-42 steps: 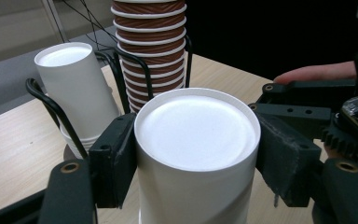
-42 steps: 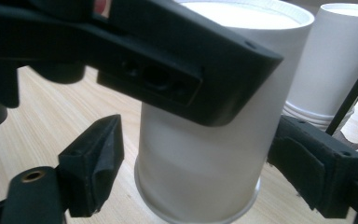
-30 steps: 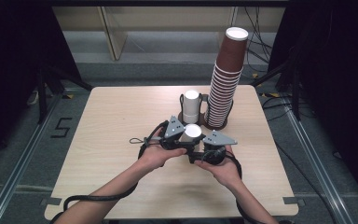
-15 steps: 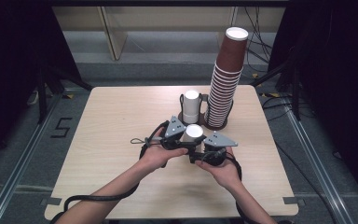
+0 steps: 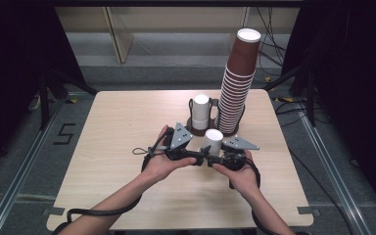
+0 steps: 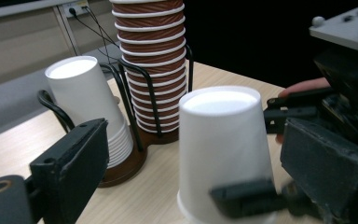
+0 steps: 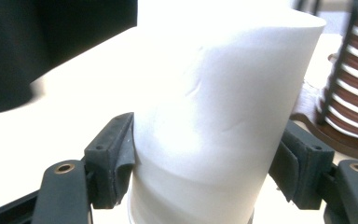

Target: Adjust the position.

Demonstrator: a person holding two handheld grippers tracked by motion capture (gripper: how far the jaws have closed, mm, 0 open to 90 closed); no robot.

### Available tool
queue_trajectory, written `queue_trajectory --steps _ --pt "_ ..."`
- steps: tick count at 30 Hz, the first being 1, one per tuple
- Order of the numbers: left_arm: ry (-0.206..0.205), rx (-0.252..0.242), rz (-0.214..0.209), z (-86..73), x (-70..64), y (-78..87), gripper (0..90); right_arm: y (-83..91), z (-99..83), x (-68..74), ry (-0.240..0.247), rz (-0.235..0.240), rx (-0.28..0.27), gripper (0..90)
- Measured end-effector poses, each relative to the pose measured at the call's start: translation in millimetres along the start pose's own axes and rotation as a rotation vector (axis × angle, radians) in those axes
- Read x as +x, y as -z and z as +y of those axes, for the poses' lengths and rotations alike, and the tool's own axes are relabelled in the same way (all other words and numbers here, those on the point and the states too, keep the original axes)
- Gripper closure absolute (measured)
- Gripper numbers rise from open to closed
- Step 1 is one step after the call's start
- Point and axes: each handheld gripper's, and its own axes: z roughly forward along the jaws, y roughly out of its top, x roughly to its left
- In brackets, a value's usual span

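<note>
A single white paper cup [image 5: 211, 141] stands upside down on the table, in front of the cup rack. My right gripper [image 7: 207, 156] is shut on it, one jaw pressed to each side of the cup [image 7: 214, 93] low on its wall. From the other side, my left gripper [image 6: 196, 135] is open, its jaws spread wide on either side of the cup [image 6: 223, 140] with a gap on the left. In the high view the left gripper [image 5: 196, 159] and right gripper [image 5: 214, 157] meet tip to tip at the cup's base.
A black wire rack on a brown base [image 5: 196, 131] stands behind the cup. It holds a short stack of white cups [image 5: 200, 108] and a tall, leaning stack of brown cups [image 5: 237, 83]. The wooden table [image 5: 127, 127] has bare room at left and front.
</note>
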Motion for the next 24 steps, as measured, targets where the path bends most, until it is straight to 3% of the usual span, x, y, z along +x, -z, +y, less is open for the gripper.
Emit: queue_trajectory --steps 2,3,6,9,11,12,14,19,20,21,22,23,24 --pt "-0.035 -0.002 -0.007 -3.2 -1.0 6.8 7.4 1.0 0.8 -7.1 -0.038 0.005 -0.019 29.9" --pt "-0.054 0.001 -0.009 -5.7 -1.5 10.1 7.8 3.2 1.0 -7.1 -0.094 0.013 -0.019 29.9" --pt "-0.097 0.003 0.010 -17.5 -3.6 19.7 8.5 3.7 1.0 -14.2 -0.131 0.032 -0.034 29.8" --pt "-0.114 0.011 0.036 -27.8 -1.5 29.9 8.7 4.7 -0.8 -20.2 -0.139 0.022 -0.041 29.8" --pt "-0.126 0.022 0.058 -32.2 2.5 35.2 8.8 5.5 -2.1 -21.2 -0.178 0.027 -0.037 29.8" --pt "-0.128 0.022 0.070 -35.1 6.1 38.1 8.9 5.3 -2.4 -23.1 -0.168 0.021 -0.038 29.8" --pt "-0.100 0.031 0.076 -39.8 10.7 42.4 9.4 6.6 -3.7 -24.7 -0.201 0.024 -0.037 29.8" --pt "-0.063 0.028 0.062 -53.9 10.4 41.8 9.3 8.1 -5.6 -27.2 -0.225 0.032 -0.051 29.8" --pt "-0.053 0.028 0.047 -57.2 8.3 39.2 9.1 8.8 -5.4 -24.7 -0.266 0.043 -0.043 29.8" --pt "-0.050 0.026 0.034 -59.4 6.3 36.7 9.0 8.0 -5.8 -27.0 -0.237 0.036 -0.055 29.8" --pt "-0.050 0.025 0.022 -61.2 4.3 34.2 8.9 8.1 -5.9 -26.9 -0.243 0.041 -0.058 29.8" --pt "-0.051 0.022 0.011 -62.6 1.8 31.3 8.9 8.8 -5.5 -23.7 -0.286 0.052 -0.052 29.8" --pt "-0.054 0.024 -0.002 -63.6 -0.4 28.8 8.8 8.1 -5.7 -24.9 -0.265 0.049 -0.066 29.8"
